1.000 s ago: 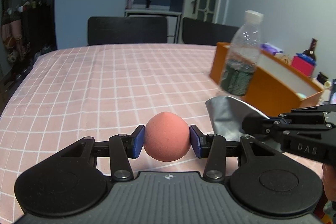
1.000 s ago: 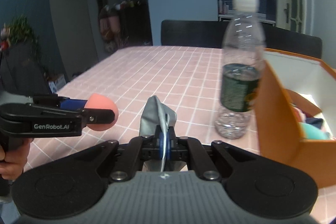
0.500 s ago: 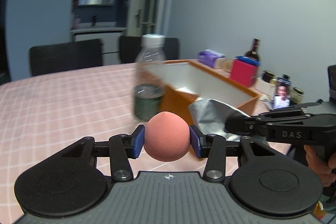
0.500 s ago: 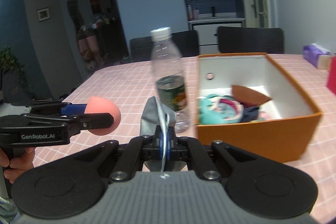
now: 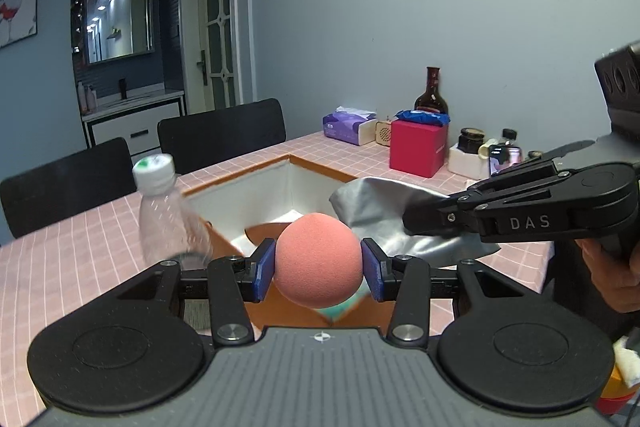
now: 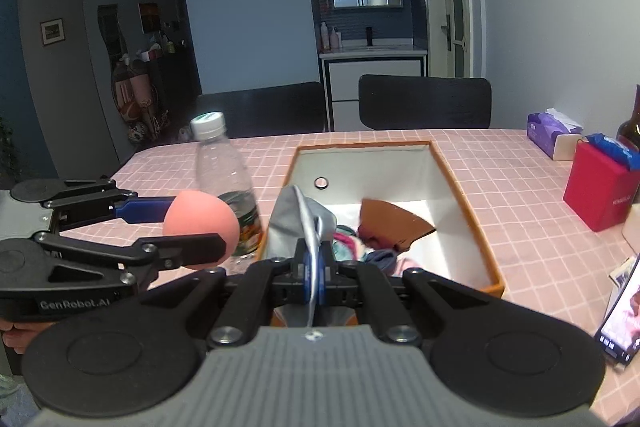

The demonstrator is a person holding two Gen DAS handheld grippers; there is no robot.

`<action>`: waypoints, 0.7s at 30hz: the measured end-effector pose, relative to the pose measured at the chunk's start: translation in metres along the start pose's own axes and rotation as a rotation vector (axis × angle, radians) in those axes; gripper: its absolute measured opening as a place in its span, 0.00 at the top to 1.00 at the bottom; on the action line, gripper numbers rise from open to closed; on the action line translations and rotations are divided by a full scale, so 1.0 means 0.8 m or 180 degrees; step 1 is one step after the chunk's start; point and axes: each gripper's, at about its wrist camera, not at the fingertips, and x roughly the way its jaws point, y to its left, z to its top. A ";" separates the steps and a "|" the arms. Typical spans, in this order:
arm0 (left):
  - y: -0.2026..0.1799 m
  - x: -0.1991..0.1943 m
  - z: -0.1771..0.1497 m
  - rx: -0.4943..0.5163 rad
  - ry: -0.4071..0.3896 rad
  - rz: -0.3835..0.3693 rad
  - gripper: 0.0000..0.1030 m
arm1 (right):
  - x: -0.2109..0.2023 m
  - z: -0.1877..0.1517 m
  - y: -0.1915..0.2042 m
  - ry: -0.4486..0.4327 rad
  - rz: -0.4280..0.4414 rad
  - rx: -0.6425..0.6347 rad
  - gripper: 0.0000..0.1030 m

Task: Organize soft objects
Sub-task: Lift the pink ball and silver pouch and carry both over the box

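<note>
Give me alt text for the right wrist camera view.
The right gripper pinches a grey cloth above the near end of an orange box holding soft items. To its left, the left gripper grips a pink sponge ball beside a water bottle.

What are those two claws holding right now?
Left gripper: closed on a pink sponge ball.
Right gripper: shut on a grey cloth.

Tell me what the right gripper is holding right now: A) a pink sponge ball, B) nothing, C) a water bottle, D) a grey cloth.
D: the right gripper is pinched shut on the grey cloth, near the orange box.
</note>
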 end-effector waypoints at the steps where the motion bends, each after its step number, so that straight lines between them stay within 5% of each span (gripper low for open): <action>1: -0.001 0.009 0.005 0.0027 0.0018 0.0019 0.50 | 0.006 0.005 -0.006 0.0037 0.0000 0.0010 0.99; 11: -0.025 0.091 0.041 0.0478 0.0255 0.0247 0.50 | 0.074 0.065 -0.048 0.0324 -0.0155 -0.0220 0.99; 21: -0.019 0.189 0.048 0.0805 0.0713 0.0656 0.50 | 0.186 0.064 -0.086 0.0508 -0.0409 -0.0509 0.99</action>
